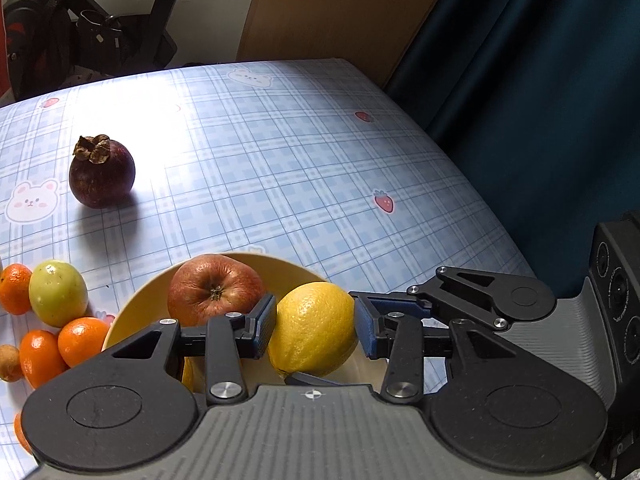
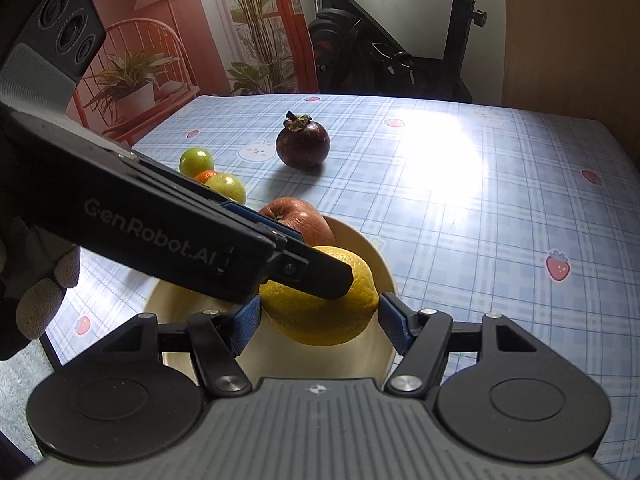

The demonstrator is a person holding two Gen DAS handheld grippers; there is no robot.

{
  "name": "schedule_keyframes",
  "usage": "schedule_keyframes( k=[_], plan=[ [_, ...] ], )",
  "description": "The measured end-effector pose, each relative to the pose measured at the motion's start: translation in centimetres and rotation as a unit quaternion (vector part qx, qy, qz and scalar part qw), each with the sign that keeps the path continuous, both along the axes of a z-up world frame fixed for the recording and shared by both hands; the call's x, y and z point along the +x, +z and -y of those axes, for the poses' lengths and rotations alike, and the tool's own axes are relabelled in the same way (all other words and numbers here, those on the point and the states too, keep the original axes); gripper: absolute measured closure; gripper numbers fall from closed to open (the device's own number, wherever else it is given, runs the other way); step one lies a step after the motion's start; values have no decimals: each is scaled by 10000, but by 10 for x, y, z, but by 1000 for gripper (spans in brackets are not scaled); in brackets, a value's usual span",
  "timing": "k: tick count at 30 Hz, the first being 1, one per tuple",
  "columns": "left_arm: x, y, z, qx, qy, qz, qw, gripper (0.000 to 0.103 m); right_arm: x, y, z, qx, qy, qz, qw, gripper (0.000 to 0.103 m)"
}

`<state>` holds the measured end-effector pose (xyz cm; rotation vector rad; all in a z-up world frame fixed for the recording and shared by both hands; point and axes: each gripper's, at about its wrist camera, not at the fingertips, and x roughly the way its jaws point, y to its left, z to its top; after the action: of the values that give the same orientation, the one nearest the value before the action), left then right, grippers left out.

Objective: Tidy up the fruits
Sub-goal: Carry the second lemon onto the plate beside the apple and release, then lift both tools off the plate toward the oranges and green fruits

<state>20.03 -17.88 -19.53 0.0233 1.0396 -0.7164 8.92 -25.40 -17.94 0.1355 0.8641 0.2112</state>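
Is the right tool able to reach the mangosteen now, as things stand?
Probably yes, but not directly. The right tool is open around the lemon, which the left tool grips over the bowl. Beyond these, the tablecloth toward the mangosteen is free.

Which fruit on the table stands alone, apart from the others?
The dark purple mangosteen with a dried brown calyx. It sits alone on the tablecloth, outside the bowl and away from the small fruits.

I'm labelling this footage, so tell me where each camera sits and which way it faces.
Left wrist: rides the left hand-held gripper, looking down over its fingers clamping the lemon above the yellow bowl.
Right wrist: rides the right hand-held gripper, facing the same bowl; gloved hand visible.
Shared: lemon, apple, mangosteen.
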Motion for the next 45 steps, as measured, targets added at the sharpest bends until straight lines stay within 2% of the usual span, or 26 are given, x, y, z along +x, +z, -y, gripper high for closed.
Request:
schedule_keyframes(
  k=[4, 9, 17, 23, 30, 37, 41, 45],
  plan=[
    [2, -6, 5, 117, -33, -15, 9999, 59, 3, -7, 1, 68, 27, -38, 10000, 36],
    [7, -5, 1, 38, 55, -84, 9999, 59, 8, -8, -2, -129, 38, 24, 9999, 36],
    [-2, 6, -4, -74, 106, 48, 9999, 59, 8, -10, -7, -277, -13, 108, 9996, 35],
    [-10, 27, -23, -174, 182, 324, 9992, 59, 8, -2, -10, -296, -162, 186, 9993, 34],
    [-11, 53, -85, -252, 671, 683, 9951, 59, 8, 22, -15, -303, -148, 421, 9985, 34],
    [-4, 77, -166, 102, 1403, 1089, 9840, 59, 26, 38, -32, -47, -44, 602, 9982, 34],
    [-7, 85, -198, 415, 1671, 1377, 9754, 59, 41, 40, -48, 104, 65, 609, 9981, 35],
    [-6, 84, -222, 382, 1960, 1412, 9696, 58, 56, 38, -67, 201, 210, 540, 9981, 39]
  ],
)
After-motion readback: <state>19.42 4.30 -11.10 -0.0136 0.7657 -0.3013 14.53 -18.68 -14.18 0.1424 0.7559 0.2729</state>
